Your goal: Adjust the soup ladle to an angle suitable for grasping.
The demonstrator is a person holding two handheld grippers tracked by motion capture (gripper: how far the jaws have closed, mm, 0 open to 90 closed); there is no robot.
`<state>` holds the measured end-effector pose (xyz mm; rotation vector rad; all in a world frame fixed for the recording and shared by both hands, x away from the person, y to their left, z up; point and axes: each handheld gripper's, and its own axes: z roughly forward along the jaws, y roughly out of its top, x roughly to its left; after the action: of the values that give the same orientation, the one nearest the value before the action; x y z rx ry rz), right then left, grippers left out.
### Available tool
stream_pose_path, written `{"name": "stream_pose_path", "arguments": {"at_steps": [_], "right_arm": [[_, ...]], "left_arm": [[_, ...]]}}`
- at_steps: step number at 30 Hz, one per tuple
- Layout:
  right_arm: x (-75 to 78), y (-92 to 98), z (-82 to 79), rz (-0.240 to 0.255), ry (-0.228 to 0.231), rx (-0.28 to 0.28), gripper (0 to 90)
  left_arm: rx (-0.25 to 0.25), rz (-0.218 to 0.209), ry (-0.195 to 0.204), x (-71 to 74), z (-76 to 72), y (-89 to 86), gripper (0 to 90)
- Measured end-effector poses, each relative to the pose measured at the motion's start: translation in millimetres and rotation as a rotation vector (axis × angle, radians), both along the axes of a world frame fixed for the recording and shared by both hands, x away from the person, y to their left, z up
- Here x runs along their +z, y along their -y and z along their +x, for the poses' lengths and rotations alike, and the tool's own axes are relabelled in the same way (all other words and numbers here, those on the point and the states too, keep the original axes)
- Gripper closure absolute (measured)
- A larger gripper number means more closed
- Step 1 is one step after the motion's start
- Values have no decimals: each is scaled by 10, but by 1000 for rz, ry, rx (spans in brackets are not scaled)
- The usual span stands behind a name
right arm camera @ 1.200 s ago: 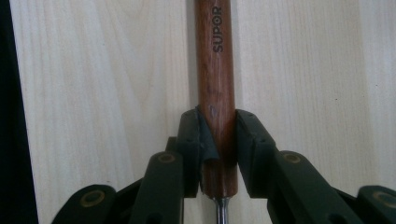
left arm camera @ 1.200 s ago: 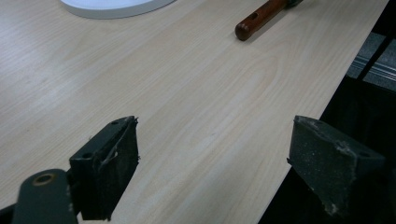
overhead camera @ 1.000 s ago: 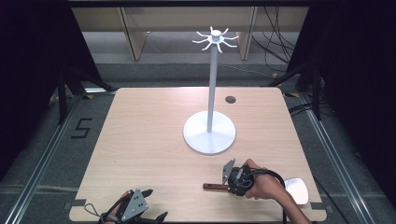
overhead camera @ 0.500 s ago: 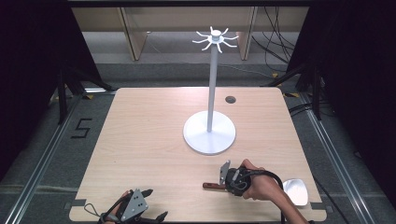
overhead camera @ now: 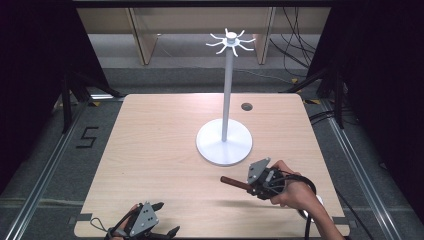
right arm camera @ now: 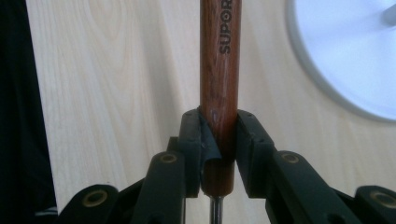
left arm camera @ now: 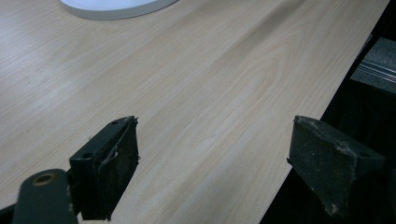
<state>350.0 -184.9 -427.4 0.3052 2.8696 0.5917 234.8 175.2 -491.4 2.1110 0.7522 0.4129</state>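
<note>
Pale wood worktop (overhead camera: 165, 150) runs from the near edge to the far end. At the near edge, to the left, the left gripper (overhead camera: 162, 231) rests low with its jaws spread wide and nothing between them; in the left gripper view only bare wood lies between the two black pads (left arm camera: 112, 172).

Further in, to the right, a hand (overhead camera: 295, 192) holds the right gripper (overhead camera: 248, 187) above the worktop. Its jaws are clamped on the reddish-brown wooden handle (right arm camera: 219, 88) of a utensil, which sticks out level toward the left in the high view. A thin metal shank continues below the handle in the right gripper view; the utensil's working end is hidden behind the hand, near a pale rounded shape by the wrist.

Beyond it stands a white stand (overhead camera: 228, 95): a round base (overhead camera: 224, 145) near the middle of the worktop, a tall pole, and a ring of hooks (overhead camera: 230, 42) at the top, all empty.

As a judgement, the pick-up looks done. Carrying the utensil up to the stand and hanging it on a hook remains.
</note>
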Motion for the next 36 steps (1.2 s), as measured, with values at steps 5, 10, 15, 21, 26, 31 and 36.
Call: {"name": "stream_pose_path", "arguments": {"at_steps": [5, 10, 15, 21, 26, 31, 36], "right_arm": [[213, 155, -24, 92, 55, -38, 743], [414, 362, -44, 188, 75, -83, 744], [603, 589, -72, 296, 104, -135, 744], [766, 794, -85, 371, 149, -127, 744], [857, 914, -108, 440, 184, -140, 744], [955, 1057, -113, 551, 195, -162, 744], [1014, 1109, -98, 661, 203, -160, 744]], "left_arm": [[-13, 8, 15, 7, 11, -5, 152], [-9, -6, 11, 3, 11, 6, 152], [9, -12, 5, 2, 5, 24, 152], [2, -12, -5, -1, 4, 22, 152], [9, -29, -6, -6, -5, 34, 152], [1, -12, -5, 0, -3, 16, 151], [3, 2, -2, 0, -4, 6, 152]]}}
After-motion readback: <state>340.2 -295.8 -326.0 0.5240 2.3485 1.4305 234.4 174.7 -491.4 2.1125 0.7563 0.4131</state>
